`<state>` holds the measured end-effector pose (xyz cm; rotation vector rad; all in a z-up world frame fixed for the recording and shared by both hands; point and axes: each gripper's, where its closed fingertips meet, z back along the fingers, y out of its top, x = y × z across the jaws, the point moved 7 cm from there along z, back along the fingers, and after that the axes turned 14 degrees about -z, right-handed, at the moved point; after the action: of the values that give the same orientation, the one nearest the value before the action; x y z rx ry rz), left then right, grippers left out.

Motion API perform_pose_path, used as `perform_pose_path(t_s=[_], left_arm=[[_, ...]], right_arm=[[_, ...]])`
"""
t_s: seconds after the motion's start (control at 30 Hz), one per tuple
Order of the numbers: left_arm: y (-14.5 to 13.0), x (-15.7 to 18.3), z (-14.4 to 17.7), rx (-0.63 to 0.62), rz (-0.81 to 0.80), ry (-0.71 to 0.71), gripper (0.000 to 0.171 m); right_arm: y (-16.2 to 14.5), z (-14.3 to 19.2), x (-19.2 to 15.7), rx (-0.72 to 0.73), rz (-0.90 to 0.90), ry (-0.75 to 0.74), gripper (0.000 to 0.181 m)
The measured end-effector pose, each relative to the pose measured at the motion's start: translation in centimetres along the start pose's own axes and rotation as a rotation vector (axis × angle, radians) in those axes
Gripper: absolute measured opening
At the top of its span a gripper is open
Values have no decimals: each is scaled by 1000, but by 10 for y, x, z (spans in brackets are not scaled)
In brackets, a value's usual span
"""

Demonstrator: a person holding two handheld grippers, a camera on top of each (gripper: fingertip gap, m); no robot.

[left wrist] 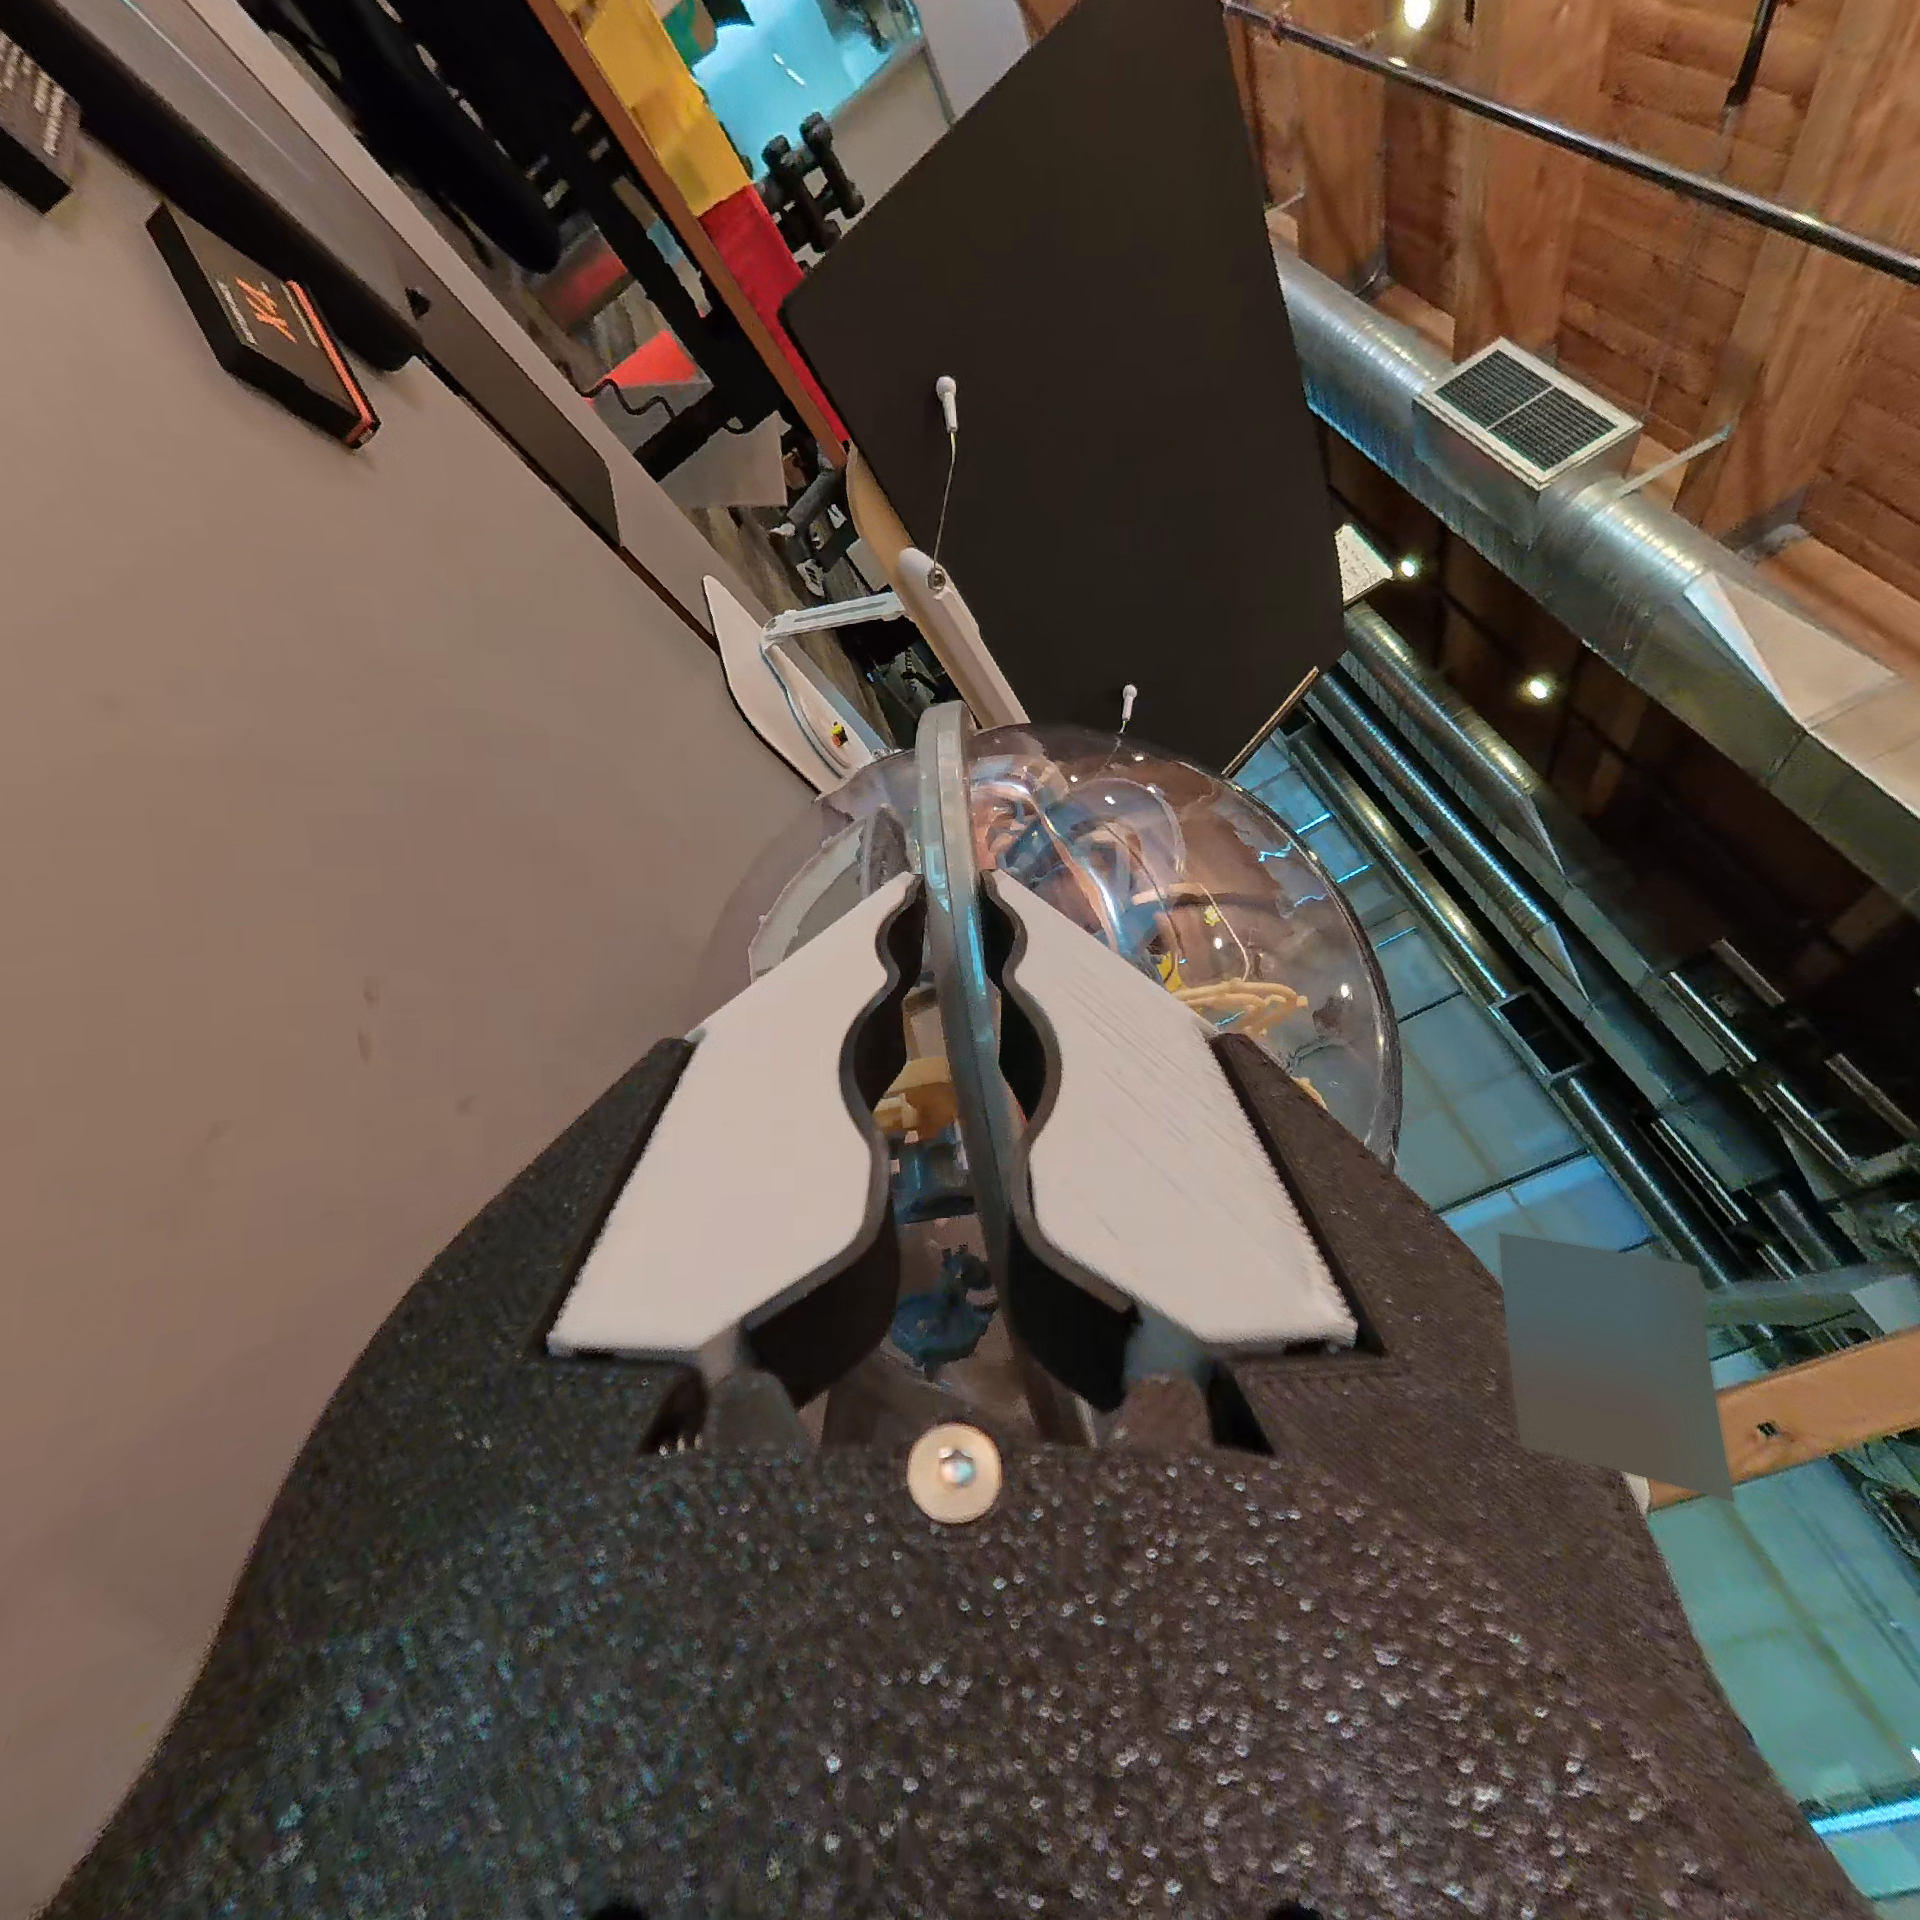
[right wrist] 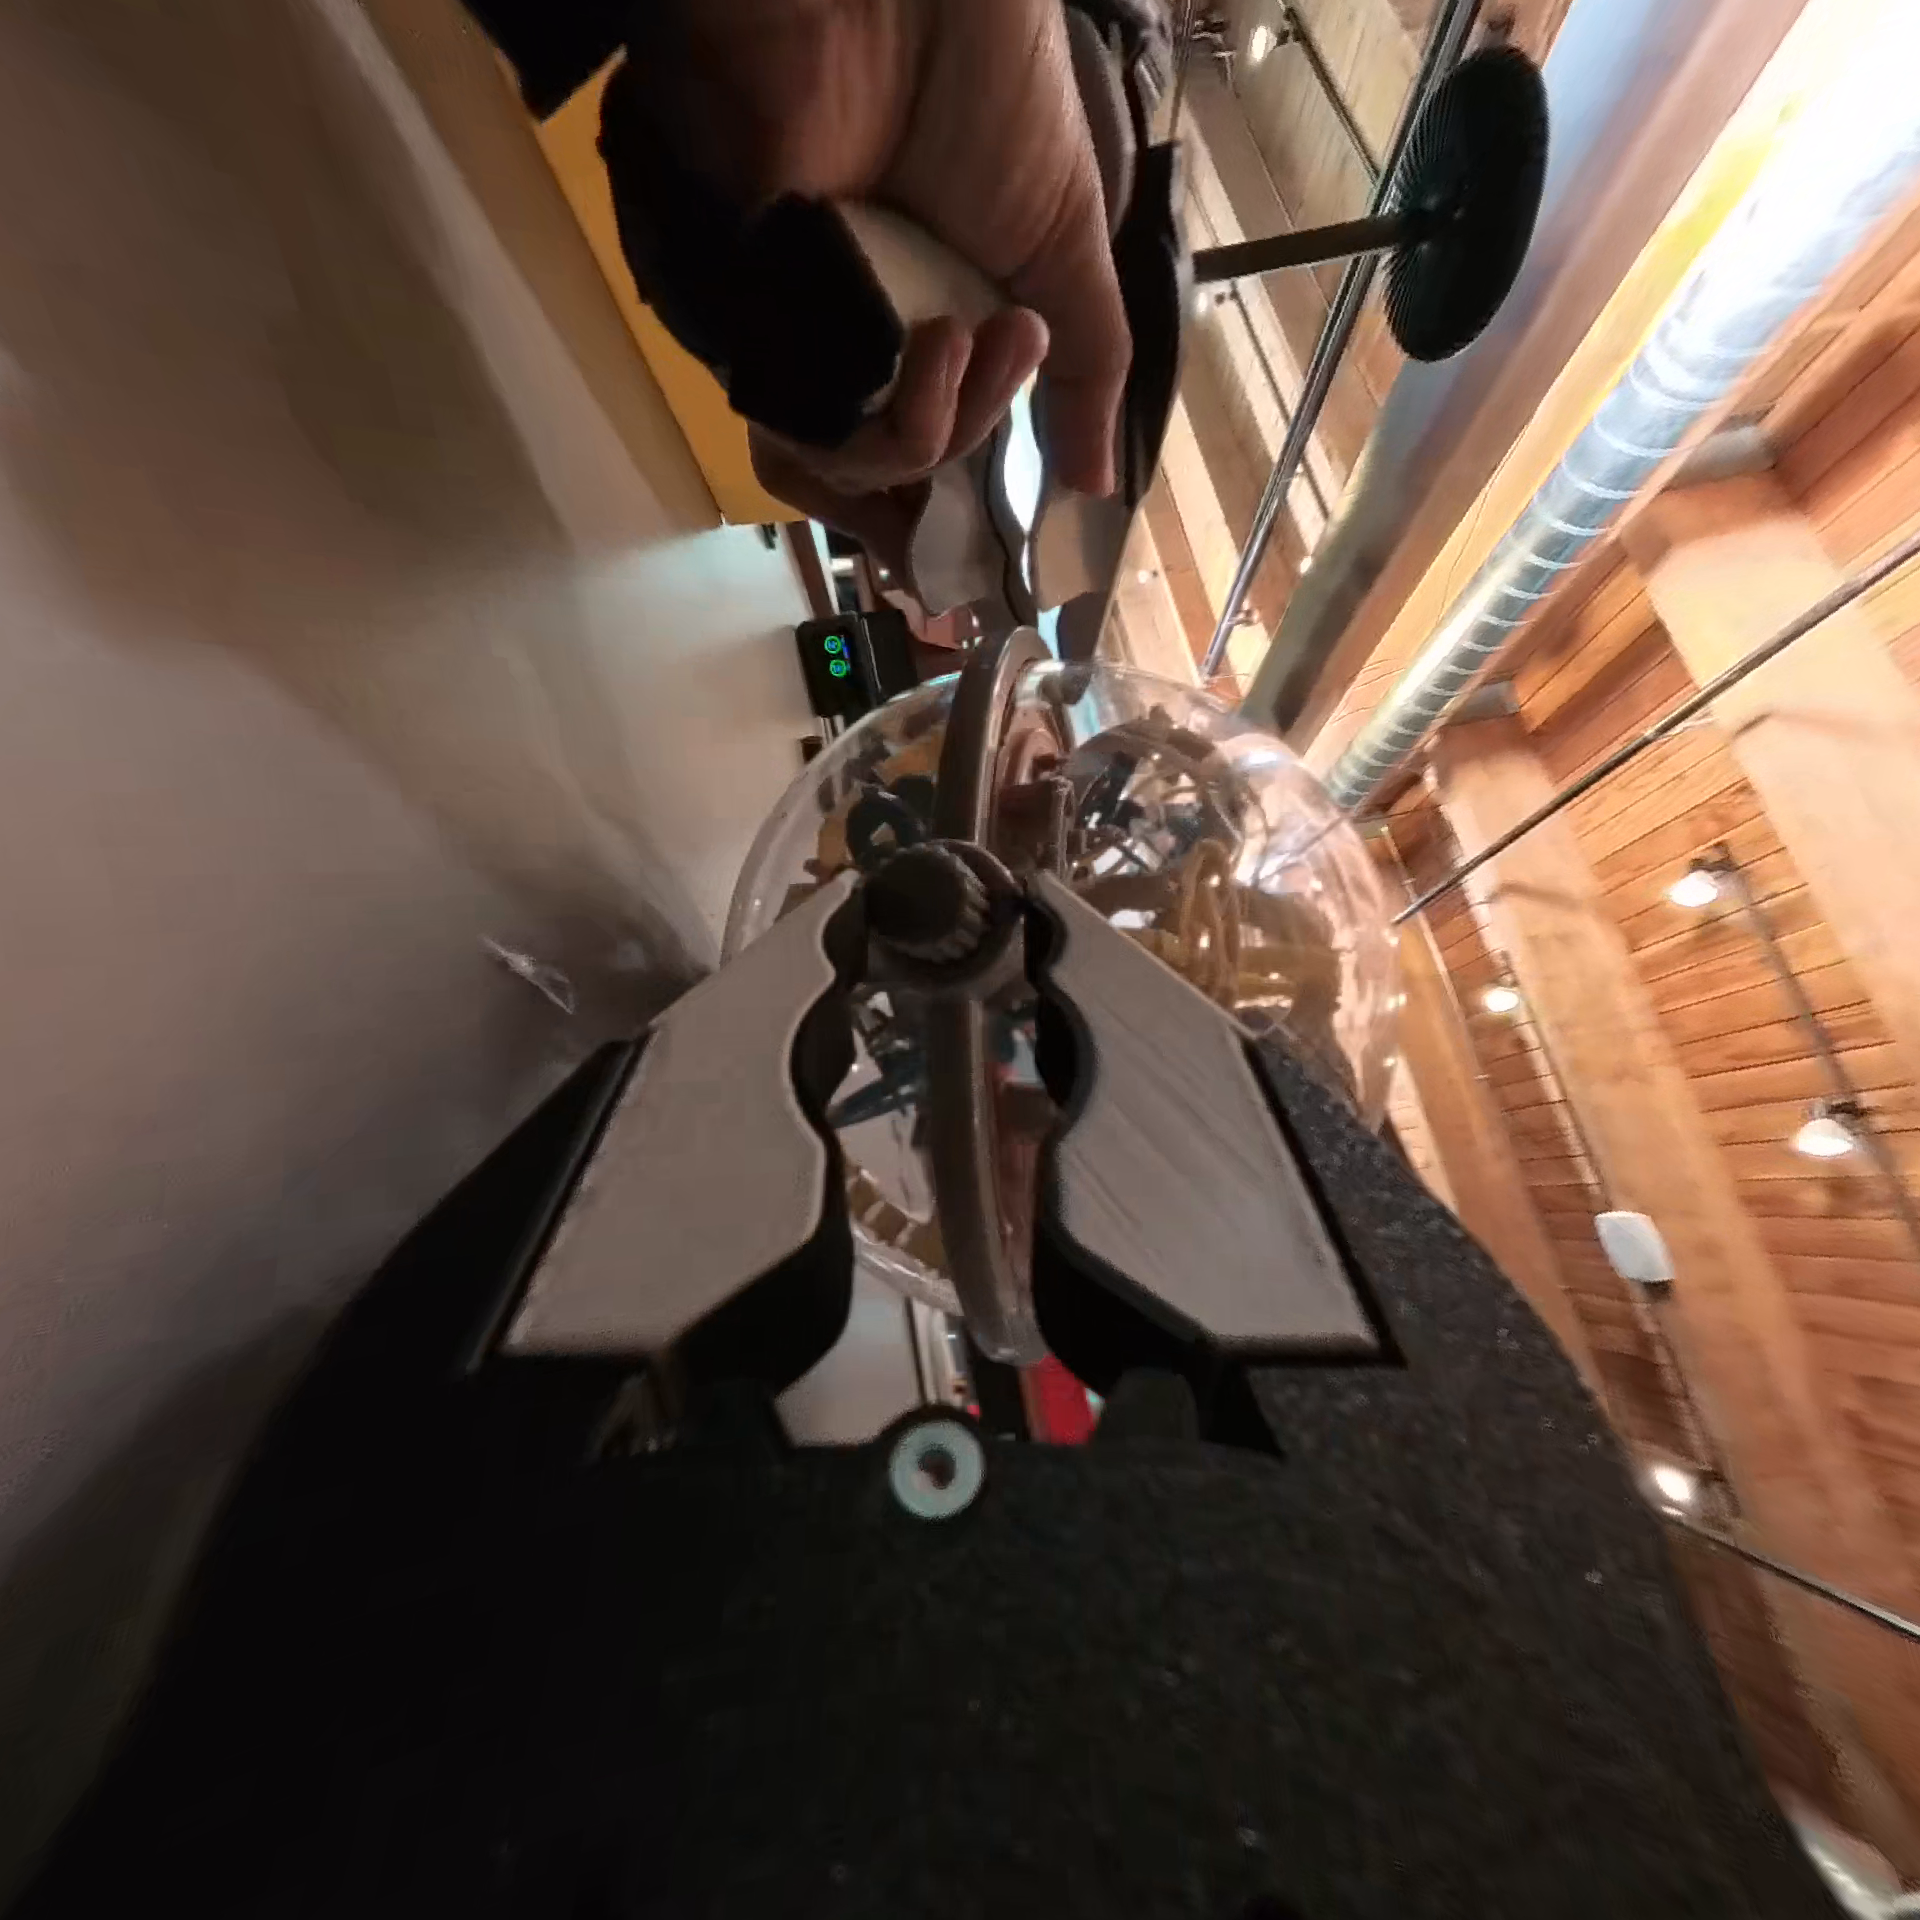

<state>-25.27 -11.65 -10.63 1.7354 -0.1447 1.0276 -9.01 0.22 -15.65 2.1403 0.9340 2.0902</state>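
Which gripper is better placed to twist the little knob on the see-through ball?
Probably the right gripper: its fingertips clasp the dark knob. The left gripper pinches the grey ring.

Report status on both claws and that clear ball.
Left claw shut on grey rim of clear maze ball. Right claw clamps its knob. Nothing between them.

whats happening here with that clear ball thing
A person holds a clear sphere with a maze of tracks inside between two handheld grippers. The left gripper pinches the sphere's rim; the right gripper clamps a ribbed knob on the opposite side. The person's hand shows behind it, holding the left gripper.
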Motion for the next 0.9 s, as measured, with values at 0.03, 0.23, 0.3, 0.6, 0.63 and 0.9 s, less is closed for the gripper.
perform_pose_path(t_s=[0.03, 0.23, 0.3, 0.6, 0.63, 0.9], left_arm=[[1, 0, 0, -1, -1, -2, 7], [12, 10, 5, 9, -67, -98, 11], [17, 22, 8, 42, -157, -126, 24], [20, 62, 12, 47, -538, -75, 36], [20, 63, 12, 44, -528, -88, 36], [19, 62, 11, 29, -494, -113, 36]], right_arm=[[1, 0, 0, -1, 9, -5, 27], [1, 8, 42, 83, -466, 14, 24], [-4, 14, 60, 146, -692, 24, 24], [-24, 23, 91, 250, -1111, 27, 24], [-25, 24, 92, 253, -1125, 23, 24], [-37, 24, 99, 251, -1228, -10, 24]])
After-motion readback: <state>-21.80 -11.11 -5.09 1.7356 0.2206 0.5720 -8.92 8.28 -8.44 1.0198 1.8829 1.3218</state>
